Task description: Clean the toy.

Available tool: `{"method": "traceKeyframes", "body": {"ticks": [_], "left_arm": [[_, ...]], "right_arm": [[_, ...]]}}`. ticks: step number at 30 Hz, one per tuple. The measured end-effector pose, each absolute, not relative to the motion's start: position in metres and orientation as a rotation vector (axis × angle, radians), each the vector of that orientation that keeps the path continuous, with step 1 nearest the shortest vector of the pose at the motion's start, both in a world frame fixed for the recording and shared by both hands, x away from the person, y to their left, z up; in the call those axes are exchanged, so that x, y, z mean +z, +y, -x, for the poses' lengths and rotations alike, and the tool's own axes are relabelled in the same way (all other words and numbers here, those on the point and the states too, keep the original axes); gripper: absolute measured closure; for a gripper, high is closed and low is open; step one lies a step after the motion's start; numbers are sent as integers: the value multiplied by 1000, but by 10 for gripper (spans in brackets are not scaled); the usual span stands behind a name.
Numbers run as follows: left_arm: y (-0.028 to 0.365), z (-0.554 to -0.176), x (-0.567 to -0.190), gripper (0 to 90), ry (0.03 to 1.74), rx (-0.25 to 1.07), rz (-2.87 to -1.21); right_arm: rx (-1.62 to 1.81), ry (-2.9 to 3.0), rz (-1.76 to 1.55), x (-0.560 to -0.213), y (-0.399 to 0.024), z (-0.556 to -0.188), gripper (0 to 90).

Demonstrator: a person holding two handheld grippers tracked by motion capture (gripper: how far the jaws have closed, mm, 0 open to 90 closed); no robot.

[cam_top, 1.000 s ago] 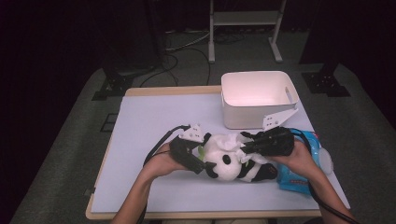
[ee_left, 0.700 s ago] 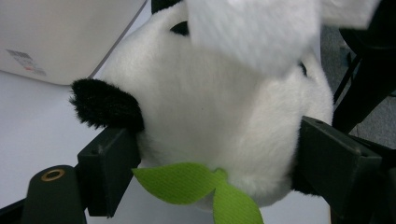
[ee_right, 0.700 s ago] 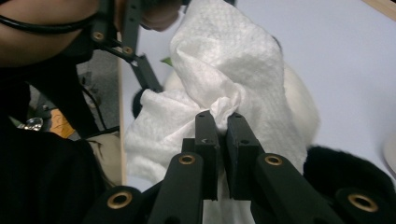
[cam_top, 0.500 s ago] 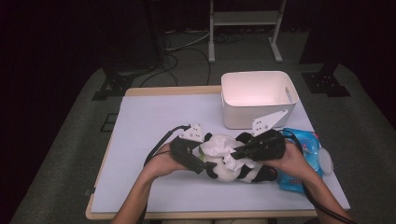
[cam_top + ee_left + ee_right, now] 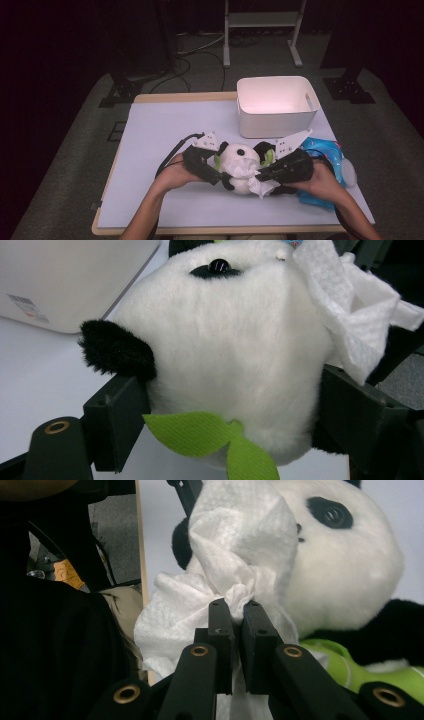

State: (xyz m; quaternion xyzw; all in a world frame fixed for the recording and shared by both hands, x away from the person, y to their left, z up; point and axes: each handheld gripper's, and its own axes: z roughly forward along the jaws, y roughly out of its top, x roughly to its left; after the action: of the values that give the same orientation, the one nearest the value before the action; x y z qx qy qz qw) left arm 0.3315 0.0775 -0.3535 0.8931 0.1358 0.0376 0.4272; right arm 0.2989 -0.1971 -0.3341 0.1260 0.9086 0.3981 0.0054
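Panda (image 5: 239, 161), plush, white head with black ears and green leaf trim: lies on the tabletop (image 5: 165, 125) between the two tongs, its head clasped at both sides by the jaws of the left tongs (image 5: 220, 176), which stand wide and press into the fur in the left gripper view (image 5: 225, 355). Wipe (image 5: 256, 181), white, crumpled: pinched at a gathered fold by the right tongs (image 5: 261, 175), jaws clenched almost together on it in the right gripper view (image 5: 235, 545), the loose part draped against the panda's face (image 5: 345, 560) just ahead of the jaw tips. Bin (image 5: 276, 104), white, open-topped: stands on the tabletop beyond the right tongs, apart from the panda. Blue packet (image 5: 326, 152): lies flat on the tabletop on the outer side of the right tongs, partly under the right hand (image 5: 320, 177).
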Motion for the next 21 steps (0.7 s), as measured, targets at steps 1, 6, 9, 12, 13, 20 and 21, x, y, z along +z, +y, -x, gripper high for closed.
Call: {"method": "traceKeyframes", "body": {"ticks": [1,6,9,12,13,20,21], "left_arm": [[77,-332,-353,169,340,96,-2231],[76,-331,-353,169,335,99,-2234],[77,-332,-354,169,333,103,-2241],[79,-332,-355,169,335,97,-2243],[79,-332,-356,169,334,96,-2248],[77,-330,-354,169,322,94,-2239],[76,-330,-354,169,313,99,-2238]], "right_arm": [[1245,2848,-392,-334,-195,-299,840],[1250,2865,-349,-334,-183,-298,838],[1247,2878,-322,-335,-174,-297,838],[1230,2884,-309,-335,-172,-298,838],[1226,2886,-314,-334,-173,-298,838],[1212,2830,-348,-321,-180,-299,838],[1203,2826,-338,-319,-177,-300,838]]}}
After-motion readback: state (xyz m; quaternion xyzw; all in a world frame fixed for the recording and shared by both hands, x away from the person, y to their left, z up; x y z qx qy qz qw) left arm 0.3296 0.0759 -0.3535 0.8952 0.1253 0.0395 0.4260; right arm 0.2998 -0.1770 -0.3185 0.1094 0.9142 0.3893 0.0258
